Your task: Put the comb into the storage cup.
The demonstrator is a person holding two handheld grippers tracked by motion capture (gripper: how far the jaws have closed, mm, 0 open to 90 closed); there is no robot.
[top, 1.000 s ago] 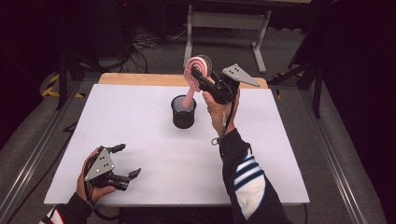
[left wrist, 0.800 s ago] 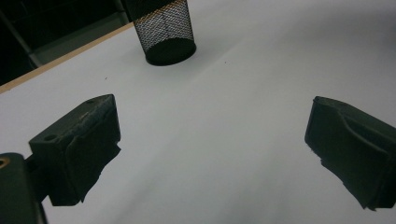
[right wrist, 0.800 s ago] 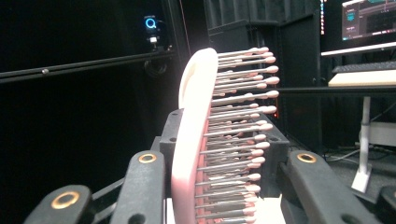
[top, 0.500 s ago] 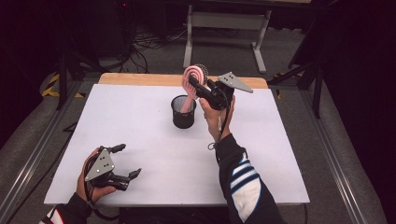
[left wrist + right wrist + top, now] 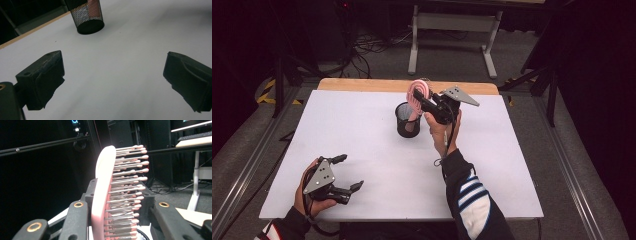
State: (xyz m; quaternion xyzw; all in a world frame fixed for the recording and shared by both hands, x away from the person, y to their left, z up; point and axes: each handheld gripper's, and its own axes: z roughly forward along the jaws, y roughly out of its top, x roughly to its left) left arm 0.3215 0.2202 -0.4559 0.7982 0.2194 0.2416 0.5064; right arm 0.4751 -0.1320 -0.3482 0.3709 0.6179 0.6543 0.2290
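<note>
At the near left edge of the white table (image 5: 362, 145), the left gripper (image 5: 343, 173) is rested with its 2 jaws spread wide and empty, kept clear of the work. Farther right, the black mesh cup (image 5: 407, 120) stands upright; directly above it the pink hairbrush (image 5: 418, 92) is clamped by its head in the right gripper (image 5: 419, 100), handle lowered inside the cup, apparently for standing it there.
</note>
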